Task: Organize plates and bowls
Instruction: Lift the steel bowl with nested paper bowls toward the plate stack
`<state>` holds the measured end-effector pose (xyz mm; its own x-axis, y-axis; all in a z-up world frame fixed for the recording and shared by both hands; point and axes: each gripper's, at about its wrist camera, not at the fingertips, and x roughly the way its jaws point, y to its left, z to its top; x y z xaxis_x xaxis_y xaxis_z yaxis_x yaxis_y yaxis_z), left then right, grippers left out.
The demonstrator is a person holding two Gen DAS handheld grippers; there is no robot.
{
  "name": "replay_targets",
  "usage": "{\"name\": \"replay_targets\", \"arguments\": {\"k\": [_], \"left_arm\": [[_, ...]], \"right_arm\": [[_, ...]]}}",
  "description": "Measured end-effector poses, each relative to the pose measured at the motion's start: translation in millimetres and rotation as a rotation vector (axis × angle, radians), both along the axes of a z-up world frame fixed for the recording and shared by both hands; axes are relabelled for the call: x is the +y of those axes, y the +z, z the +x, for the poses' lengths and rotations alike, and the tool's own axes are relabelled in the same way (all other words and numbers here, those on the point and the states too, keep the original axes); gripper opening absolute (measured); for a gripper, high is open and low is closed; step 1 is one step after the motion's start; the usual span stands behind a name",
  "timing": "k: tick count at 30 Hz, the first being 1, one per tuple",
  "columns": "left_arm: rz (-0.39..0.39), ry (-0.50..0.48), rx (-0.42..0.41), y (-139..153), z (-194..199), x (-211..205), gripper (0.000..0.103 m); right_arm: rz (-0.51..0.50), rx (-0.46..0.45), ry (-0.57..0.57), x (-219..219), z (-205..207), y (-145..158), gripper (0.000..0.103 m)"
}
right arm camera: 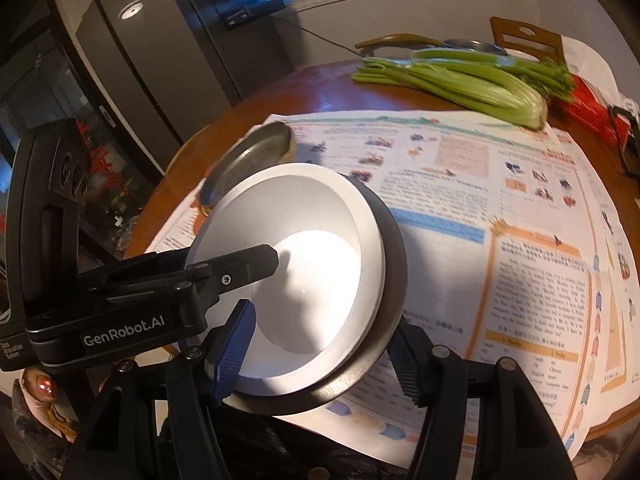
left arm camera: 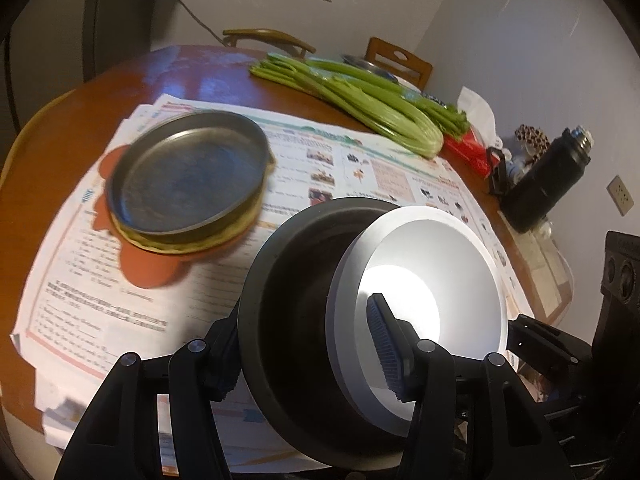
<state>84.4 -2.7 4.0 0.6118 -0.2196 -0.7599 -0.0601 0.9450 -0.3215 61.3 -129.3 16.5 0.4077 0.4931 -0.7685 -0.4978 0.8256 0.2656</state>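
A white bowl (left arm camera: 440, 264) sits nested inside a dark bowl (left arm camera: 296, 280), both tilted and held above the table. My left gripper (left arm camera: 308, 356) is shut on the near rims of the two bowls, one blue-padded finger inside the white bowl. My right gripper (right arm camera: 320, 354) grips the same stack's rim; white bowl (right arm camera: 304, 264), dark bowl (right arm camera: 394, 264). The left gripper's finger (right arm camera: 236, 266) reaches into the white bowl from the left. A metal plate (left arm camera: 188, 176) lies on a yellowish plate and an orange mat at the table's left (right arm camera: 250, 156).
Newspapers (left arm camera: 360, 168) cover the round wooden table (left arm camera: 60, 132). Celery (left arm camera: 360, 100) lies at the back, a black bottle (left arm camera: 544, 176) and red box (left arm camera: 468, 152) at the right. Chairs (left arm camera: 400, 60) stand behind; a fridge (right arm camera: 160, 48) stands at far left.
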Motion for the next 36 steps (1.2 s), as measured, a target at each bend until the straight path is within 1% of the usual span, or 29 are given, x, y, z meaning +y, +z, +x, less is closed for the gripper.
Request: {"name": "replay_targets", "arguments": {"k": [9,16,24,27,31,36], "left_arm": [[0.010,0.062,-0.054,19.2,-1.8,38.9,0.058],[0.022,0.101,-0.082,29.4,-1.8,69.8,0.058],[0.045,0.132,-0.110,40.3,10.5,105.4,0.058],[0.054,0.137,-0.111,41.3,18.4,116.3,0.058],[0.046,0.134,-0.100,38.0,31.5,128.3,0.058],[0.038,0.126,-0.080,29.1,49.8,137.3,0.058]], "right_arm": [[-0.013,-0.053,0.060,41.6,5.9,19.7,0.064],[-0.027,-0.086,0.098,75.7,12.9,29.6,0.064],[-0.026,-0.116,0.134,112.4,25.5,39.8,0.064],[-0.024,-0.125,0.142,123.6,32.9,42.1,0.064],[-0.033,-0.133,0.139,135.5,43.4,40.9,0.064],[-0.039,-0.115,0.126,145.3,56.4,34.9,0.064]]}}
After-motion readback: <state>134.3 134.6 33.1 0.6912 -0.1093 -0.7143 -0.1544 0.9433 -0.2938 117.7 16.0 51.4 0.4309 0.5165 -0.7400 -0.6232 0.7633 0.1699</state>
